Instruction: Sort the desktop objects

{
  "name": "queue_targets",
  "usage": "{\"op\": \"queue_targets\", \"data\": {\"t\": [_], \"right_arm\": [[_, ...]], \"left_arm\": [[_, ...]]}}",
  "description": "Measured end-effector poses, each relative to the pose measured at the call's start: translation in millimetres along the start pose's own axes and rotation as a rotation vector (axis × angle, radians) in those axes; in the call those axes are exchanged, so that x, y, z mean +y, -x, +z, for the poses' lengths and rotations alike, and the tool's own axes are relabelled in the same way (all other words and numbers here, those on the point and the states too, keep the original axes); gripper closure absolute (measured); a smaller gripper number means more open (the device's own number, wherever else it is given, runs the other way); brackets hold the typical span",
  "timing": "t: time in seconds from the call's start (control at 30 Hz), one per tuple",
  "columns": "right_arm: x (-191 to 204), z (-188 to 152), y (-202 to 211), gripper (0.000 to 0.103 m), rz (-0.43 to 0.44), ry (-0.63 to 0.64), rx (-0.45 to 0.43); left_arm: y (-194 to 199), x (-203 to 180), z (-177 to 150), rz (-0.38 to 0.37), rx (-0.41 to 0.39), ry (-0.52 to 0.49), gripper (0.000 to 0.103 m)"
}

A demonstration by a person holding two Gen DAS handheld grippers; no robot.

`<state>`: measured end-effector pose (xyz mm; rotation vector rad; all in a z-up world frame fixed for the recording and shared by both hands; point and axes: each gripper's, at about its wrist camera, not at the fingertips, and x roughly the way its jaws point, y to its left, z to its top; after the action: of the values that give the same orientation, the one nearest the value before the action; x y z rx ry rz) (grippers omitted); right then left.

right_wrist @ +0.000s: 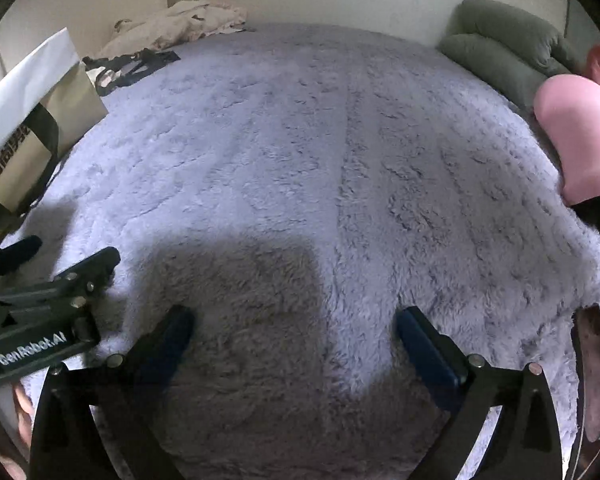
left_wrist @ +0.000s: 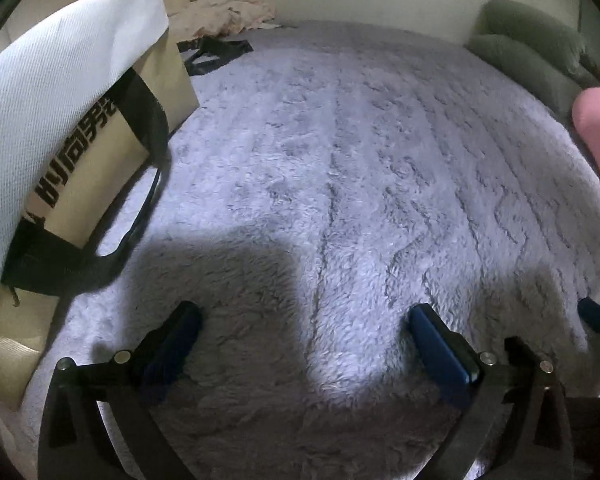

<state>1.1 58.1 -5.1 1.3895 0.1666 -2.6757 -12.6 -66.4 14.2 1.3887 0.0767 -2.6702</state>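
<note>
**Both grippers hover empty over a fluffy blanket**

The tote bag (left_wrist: 80, 128), beige with black straps, black lettering and a white lining showing at its mouth, stands at the left edge of the bed, leaning slightly. In the right wrist view the same bag (right_wrist: 24, 136) sits far left. A second black-strapped item (left_wrist: 214, 54) lies flat behind it, near a crumpled beige cloth (left_wrist: 228, 12) by the wall.

The left gripper (left_wrist: 304, 320) hangs just above the pale grey fleece blanket (left_wrist: 360, 160), jaws wide and holding nothing. The right gripper (right_wrist: 294, 320) is likewise spread wide and empty, close beside the left one, whose body shows at its left edge.

A pink cushion (right_wrist: 576, 132) lies at the right, with green pillows (right_wrist: 504, 44) behind it against the wall.
</note>
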Motion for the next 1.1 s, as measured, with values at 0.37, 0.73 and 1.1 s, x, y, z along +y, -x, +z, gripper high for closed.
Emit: {"op": "queue_targets", "data": {"t": [0.37, 0.73, 1.1], "right_arm": [[3.8, -7.7, 0.2, 0.0, 0.019, -0.008, 0.006], [4.9, -6.6, 3.8, 0.0, 0.02, -0.008, 0.006], [4.7, -5.1, 1.8, 0.0, 0.02, -0.007, 0.006]], "left_arm": [[0.2, 2.7, -6.3, -0.003, -0.013, 0.007, 0.0], [0.7, 2.2, -7.1, -0.004, -0.013, 0.007, 0.0], [0.2, 0.3, -4.2, -0.004, -0.013, 0.008, 0.0]]}}
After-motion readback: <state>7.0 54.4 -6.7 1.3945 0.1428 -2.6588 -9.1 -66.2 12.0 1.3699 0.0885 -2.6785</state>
